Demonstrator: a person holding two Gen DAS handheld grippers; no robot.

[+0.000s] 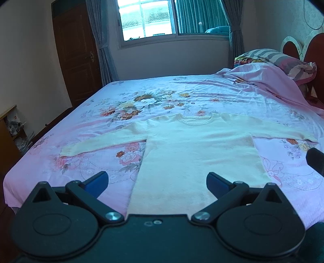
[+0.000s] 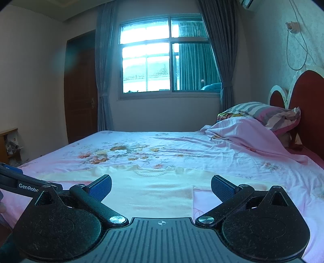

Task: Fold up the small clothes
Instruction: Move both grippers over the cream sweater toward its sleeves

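Observation:
A small cream knitted sweater (image 1: 192,153) lies flat and face up on the bed, sleeves spread to both sides, collar pointing away. It also shows in the right wrist view (image 2: 154,192). My left gripper (image 1: 158,182) is open and empty, hovering above the sweater's near hem. My right gripper (image 2: 162,188) is open and empty, low over the sweater's right side. Part of the right gripper shows at the left wrist view's right edge (image 1: 316,159), and the left gripper shows at the right wrist view's left edge (image 2: 22,185).
The bed carries a pink floral sheet (image 1: 141,101). A rumpled pink cover (image 1: 273,79) and striped pillows (image 1: 283,58) lie at the far right by the red headboard (image 2: 307,105). A door (image 1: 75,52), a window (image 1: 170,18) and a low shelf (image 1: 8,129) stand beyond.

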